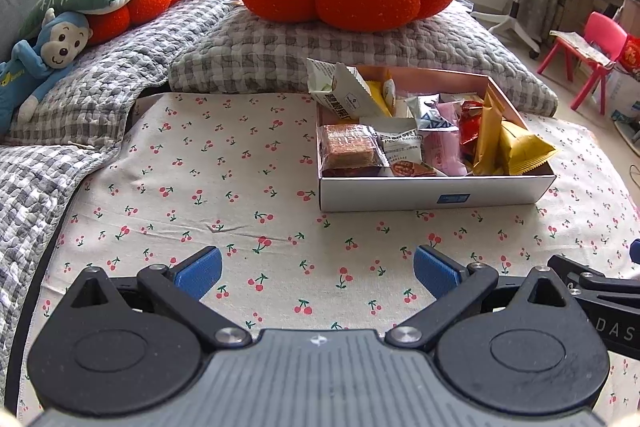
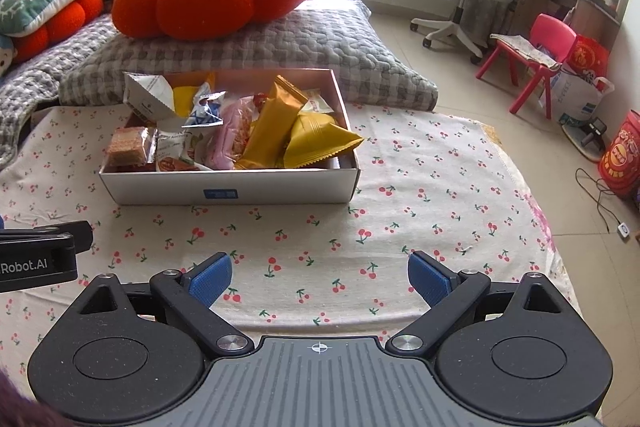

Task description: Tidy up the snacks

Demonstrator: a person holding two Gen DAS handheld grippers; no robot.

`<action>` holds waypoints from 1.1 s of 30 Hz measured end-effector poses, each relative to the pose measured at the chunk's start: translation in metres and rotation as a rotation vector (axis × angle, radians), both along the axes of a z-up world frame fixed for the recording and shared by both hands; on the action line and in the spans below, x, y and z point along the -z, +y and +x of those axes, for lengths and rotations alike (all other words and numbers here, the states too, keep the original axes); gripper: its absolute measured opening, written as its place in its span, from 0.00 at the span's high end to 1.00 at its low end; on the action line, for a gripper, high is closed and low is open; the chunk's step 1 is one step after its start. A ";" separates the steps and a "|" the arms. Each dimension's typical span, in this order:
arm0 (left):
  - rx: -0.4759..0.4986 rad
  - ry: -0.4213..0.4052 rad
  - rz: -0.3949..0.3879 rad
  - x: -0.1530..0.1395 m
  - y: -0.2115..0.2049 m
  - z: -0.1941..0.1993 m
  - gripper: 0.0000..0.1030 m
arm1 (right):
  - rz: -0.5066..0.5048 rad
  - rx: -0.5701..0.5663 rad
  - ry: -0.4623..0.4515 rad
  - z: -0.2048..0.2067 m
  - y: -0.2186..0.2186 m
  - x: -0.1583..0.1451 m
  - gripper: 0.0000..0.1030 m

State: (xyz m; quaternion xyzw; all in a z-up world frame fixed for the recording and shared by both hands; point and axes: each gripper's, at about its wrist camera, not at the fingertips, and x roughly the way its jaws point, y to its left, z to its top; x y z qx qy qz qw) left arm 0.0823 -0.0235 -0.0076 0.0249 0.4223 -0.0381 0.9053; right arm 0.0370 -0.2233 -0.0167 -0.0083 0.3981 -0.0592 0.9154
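White cardboard forms the box (image 2: 228, 189) that sits in the upper middle of the right wrist view, on a cherry-print cloth (image 2: 304, 259) spread over the worktop. The snacks (image 2: 240, 123) lie heaped inside it: a yellow packet (image 2: 320, 139) pokes over the right rim and a brown bar (image 2: 126, 145) rests in the near left corner. No packet shows loose on the cloth, though the view is warped at its edges.

Both tongs are empty, with jaws spread wide: the right tongs (image 2: 320, 281) hover over bare cloth in front of the box, and the left tongs (image 1: 318, 273) do the same in the lower part of their own view.

The gathering step looks finished, or nearly so. Next comes either tidying the heap or reaching for a lid, if there is one.
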 end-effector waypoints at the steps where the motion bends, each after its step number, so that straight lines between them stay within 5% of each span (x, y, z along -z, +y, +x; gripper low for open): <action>1: 0.001 0.001 0.001 0.000 0.000 0.000 0.01 | -0.001 -0.002 0.000 0.000 0.000 0.000 0.06; 33: 0.005 0.022 -0.018 0.001 -0.001 0.000 0.01 | -0.009 -0.015 0.007 0.001 0.003 0.001 0.06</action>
